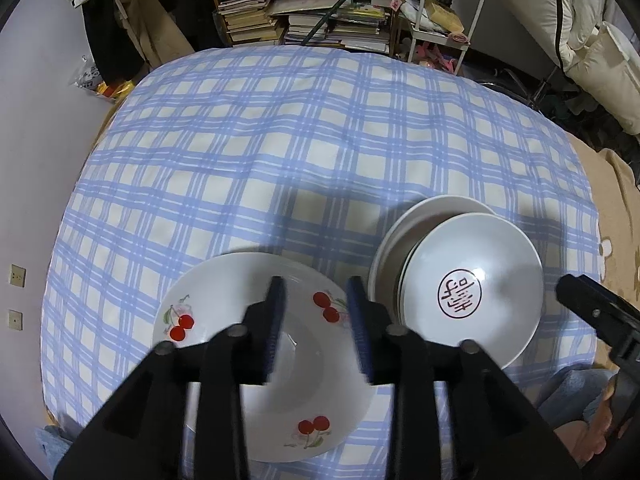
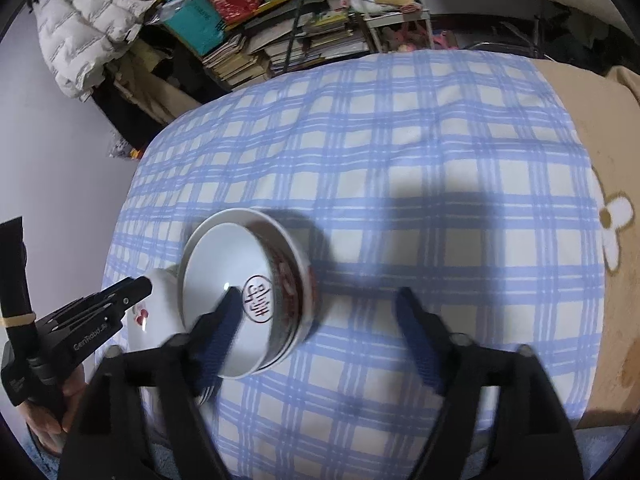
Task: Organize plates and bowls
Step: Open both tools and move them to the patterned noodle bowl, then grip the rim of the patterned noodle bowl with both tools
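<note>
Left wrist view: left gripper hung over the cherry plate, jaws part-way apart, pads clear of the rim, nothing clamped; the plate was white, deep-welled, three red cherry sprigs on its rim, lying flat on the blue-checked cloth; just right of it sat a tilted stack of bowls, white, top one with a red round seal mark inside; right gripper's black tip showed at the far right edge.

Right wrist view: right gripper stood wide apart, gripping nothing; its left pad overlapped the stack of bowls in view, contact unclear; outer bowl wall showed red pattern; cherry plate touched the stack on the left, under the left gripper.
</note>
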